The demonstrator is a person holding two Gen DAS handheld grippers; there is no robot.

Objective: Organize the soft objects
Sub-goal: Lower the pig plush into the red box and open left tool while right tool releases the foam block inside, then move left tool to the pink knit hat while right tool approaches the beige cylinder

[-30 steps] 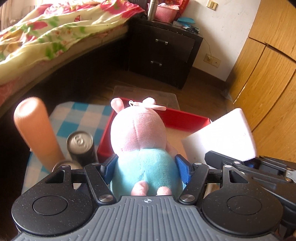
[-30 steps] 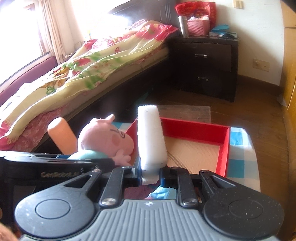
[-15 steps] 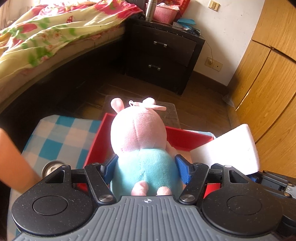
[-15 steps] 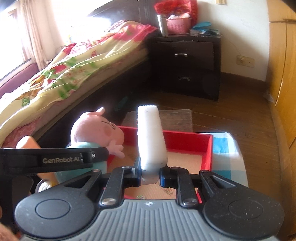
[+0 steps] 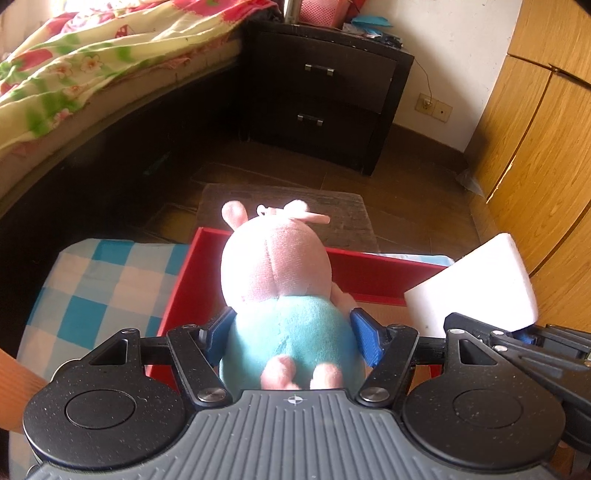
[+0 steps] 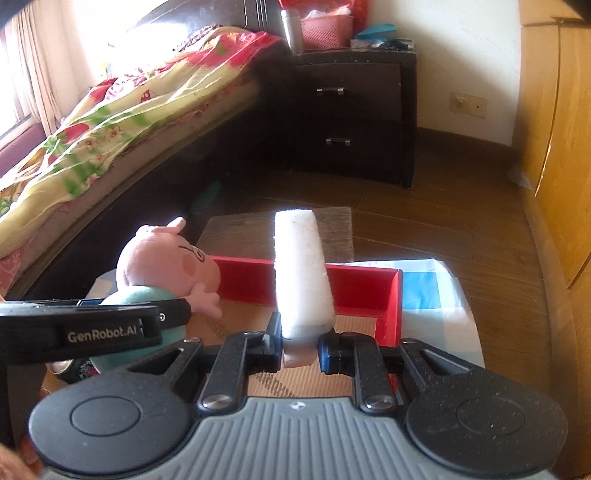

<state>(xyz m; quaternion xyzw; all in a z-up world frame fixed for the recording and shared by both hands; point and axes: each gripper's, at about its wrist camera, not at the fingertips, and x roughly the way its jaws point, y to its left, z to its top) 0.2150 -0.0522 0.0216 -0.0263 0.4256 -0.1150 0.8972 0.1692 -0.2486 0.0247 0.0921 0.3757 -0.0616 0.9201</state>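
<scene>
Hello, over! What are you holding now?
Left hand-held gripper shut on pig toy. Right hand-held gripper shut on sponge. Both above red tray. Nothing in the way.

Past my work I see a bed (image 6: 122, 122) along the left with a floral quilt (image 5: 110, 55) of red, green and yellow. Beside its head stands a dark two-drawer nightstand (image 6: 354, 110), carrying a steel flask (image 6: 292, 29), a pink basket (image 6: 327, 31) and some blue clutter. A wall socket (image 6: 467, 105) sits low on the pale wall. Wooden wardrobe doors (image 5: 543, 147) fill the right side. A grey mat (image 5: 280, 214) lies on the brown wooden floor (image 6: 443, 221). Curtains (image 6: 33, 66) hang at the bright window.
</scene>
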